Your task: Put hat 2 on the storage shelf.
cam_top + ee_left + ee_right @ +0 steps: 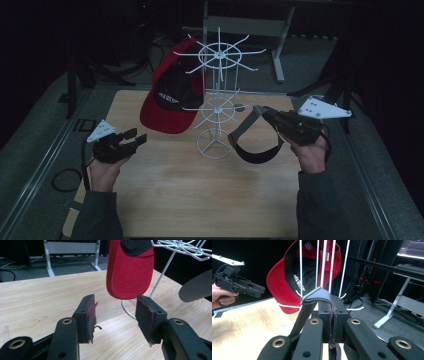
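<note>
- I am holding a grey-and-black visor [252, 137] in my right gripper [265, 116], the jaws closed flat on its grey band, and the band's fold is resting against a wire arm of the white rack [218, 100] in the right gripper view.
- My left gripper [136, 137] is hovering over the table [200, 200] with its jaws wide apart and nothing between them, near the brim of the red cap [172, 95], which is hanging on the rack's far-left side.
- I judge I am hanging the visor on a hook; if the band is only leaning on the wire, it is likely to slide off when I let go.
- The rack looks light on its ring base; pushing sideways with the visor is risking a tip, and the cap's weight on one side is adding to that.
- The slack black strap is dangling low and could be snagging a lower arm.
</note>
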A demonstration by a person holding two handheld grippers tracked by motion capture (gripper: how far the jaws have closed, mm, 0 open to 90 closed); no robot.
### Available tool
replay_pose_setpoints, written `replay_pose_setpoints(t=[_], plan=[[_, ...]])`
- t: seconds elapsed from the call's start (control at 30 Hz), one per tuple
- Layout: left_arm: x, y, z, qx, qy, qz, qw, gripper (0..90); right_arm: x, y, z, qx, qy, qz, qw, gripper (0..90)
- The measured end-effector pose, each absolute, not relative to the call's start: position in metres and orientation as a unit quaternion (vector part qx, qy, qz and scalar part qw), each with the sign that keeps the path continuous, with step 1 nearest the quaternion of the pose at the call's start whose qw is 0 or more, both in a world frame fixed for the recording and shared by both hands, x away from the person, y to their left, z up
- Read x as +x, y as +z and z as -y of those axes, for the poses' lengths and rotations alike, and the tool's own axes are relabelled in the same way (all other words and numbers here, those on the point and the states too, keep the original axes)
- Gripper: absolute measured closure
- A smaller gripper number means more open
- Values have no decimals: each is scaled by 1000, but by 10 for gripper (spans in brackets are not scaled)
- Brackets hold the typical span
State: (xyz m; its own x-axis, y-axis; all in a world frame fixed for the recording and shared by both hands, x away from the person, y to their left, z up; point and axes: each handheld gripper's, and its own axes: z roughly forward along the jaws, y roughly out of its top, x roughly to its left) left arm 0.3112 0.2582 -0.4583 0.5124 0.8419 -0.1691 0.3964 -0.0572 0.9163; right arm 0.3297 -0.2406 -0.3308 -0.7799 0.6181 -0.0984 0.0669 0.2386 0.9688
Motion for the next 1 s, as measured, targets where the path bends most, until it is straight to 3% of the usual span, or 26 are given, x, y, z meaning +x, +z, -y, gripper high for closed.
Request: replay_pose_setpoints(t=[1.0], plan=[[314, -461, -253, 701, 209, -443, 518, 512, 331, -310, 237, 220, 589, -741, 237, 879]])
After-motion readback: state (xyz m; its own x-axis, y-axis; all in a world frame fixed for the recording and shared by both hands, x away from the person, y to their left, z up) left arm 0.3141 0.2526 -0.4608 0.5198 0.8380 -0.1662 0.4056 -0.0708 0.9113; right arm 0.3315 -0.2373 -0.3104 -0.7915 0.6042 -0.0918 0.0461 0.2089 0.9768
